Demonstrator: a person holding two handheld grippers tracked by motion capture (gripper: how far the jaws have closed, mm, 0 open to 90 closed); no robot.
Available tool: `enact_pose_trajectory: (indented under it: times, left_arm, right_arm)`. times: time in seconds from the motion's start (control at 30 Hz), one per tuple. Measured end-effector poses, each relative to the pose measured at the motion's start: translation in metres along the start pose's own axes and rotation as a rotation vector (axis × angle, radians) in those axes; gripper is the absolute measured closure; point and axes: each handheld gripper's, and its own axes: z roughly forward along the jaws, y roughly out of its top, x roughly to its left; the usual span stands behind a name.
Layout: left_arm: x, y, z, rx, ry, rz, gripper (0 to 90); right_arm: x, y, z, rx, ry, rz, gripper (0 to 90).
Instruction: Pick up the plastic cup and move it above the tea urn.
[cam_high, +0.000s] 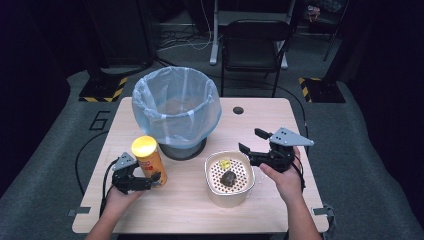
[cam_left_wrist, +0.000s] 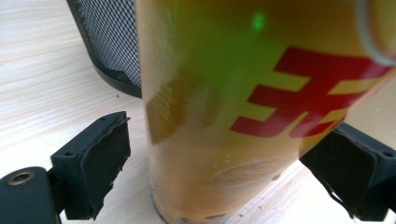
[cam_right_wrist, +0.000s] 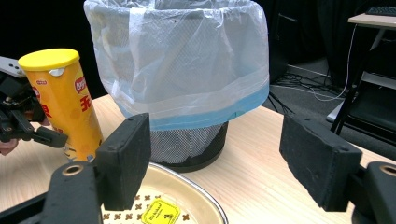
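The chip can stands upright on the surface, just beside the lined bin, between your left claw's open jaws, a gap showing at one pad. You seem about to grasp: squeeze low on the can. Your right claw hangs open and empty beside the bowl, near the bin.
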Motion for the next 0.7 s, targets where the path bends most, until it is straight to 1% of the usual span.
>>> enact_pose_trajectory:
  times: [0.03,0.07,0.1,0.13,0.23,0.27,0.3,0.33,0.37,0.43,0.47,0.5,0.53,0.57,0.6,0.63,0.7]
  left_arm:
    - [-0.0004,-0.0010,0.0012,-0.012,0.005,0.000,9.5]
    - [-0.0002,-0.0014,0.0016,-0.013,0.001,-0.001,10.5]
    - [-0.0004,-0.0023,0.0017,-0.018,0.000,-0.009,11.5]
    - [0.0001,-0.0030,0.0015,-0.026,0.016,0.014,12.1]
    - [0.0000,-0.0040,0.0039,-0.042,0.012,0.004,14.5]
    - [-0.0001,-0.0041,0.0045,-0.043,0.005,0.003,15.6]
    - [0.0001,-0.0038,0.0041,-0.035,-0.005,0.015,19.0]
    - [-0.0010,-0.0042,0.0053,-0.045,0.001,0.021,20.6]
    - [-0.0014,-0.0037,0.0043,-0.030,0.000,0.037,21.1]
    - [-0.0045,-0.0037,0.0046,-0.042,0.022,0.045,22.1]
    - [-0.0044,-0.0026,0.0025,-0.031,0.028,0.074,22.6]
    - [-0.0048,-0.0029,0.0025,-0.042,0.040,0.089,23.3]
    - [-0.0061,-0.0030,0.0022,-0.045,0.044,0.085,23.7]
    - [-0.0059,-0.0026,0.0011,-0.031,0.038,0.091,23.8]
    - [-0.0074,-0.0032,0.0021,-0.047,0.050,0.088,23.9]
    - [-0.0074,-0.0027,0.0010,-0.032,0.049,0.105,24.1]
    - [-0.0090,-0.0026,0.0007,-0.028,0.055,0.114,24.2]
  right_arm:
    - [-0.0004,-0.0003,-0.0001,-0.001,0.000,0.000,24.7]
    - [-0.0008,-0.0005,-0.0003,0.001,0.002,-0.003,24.7]
    - [-0.0012,-0.0005,-0.0001,0.000,0.002,-0.008,24.7]
    - [-0.0008,-0.0009,0.0000,0.001,0.001,0.001,24.7]
    - [-0.0015,-0.0022,0.0010,0.005,0.001,-0.001,24.7]
    - [-0.0011,-0.0027,0.0014,0.007,-0.002,0.009,24.7]
    - [-0.0012,-0.0031,0.0018,0.005,-0.002,0.011,24.7]
    - [-0.0014,-0.0035,0.0021,0.007,-0.002,0.008,24.7]
    - [-0.0016,-0.0038,0.0025,0.010,-0.003,0.008,24.7]
    - [-0.0015,-0.0046,0.0027,0.010,-0.009,0.012,24.7]
    - [-0.0019,-0.0051,0.0029,0.012,-0.007,0.011,24.7]
    - [-0.0017,-0.0059,0.0034,0.015,-0.006,0.020,24.7]
    - [-0.0019,-0.0062,0.0037,0.016,-0.007,0.015,24.7]
    - [-0.0018,-0.0066,0.0043,0.017,-0.005,0.013,24.7]
    - [-0.0019,-0.0070,0.0048,0.019,-0.004,0.010,24.7]
    - [-0.0012,-0.0076,0.0052,0.024,-0.003,0.015,24.7]
    - [-0.0005,-0.0086,0.0059,0.033,-0.007,0.015,24.7]
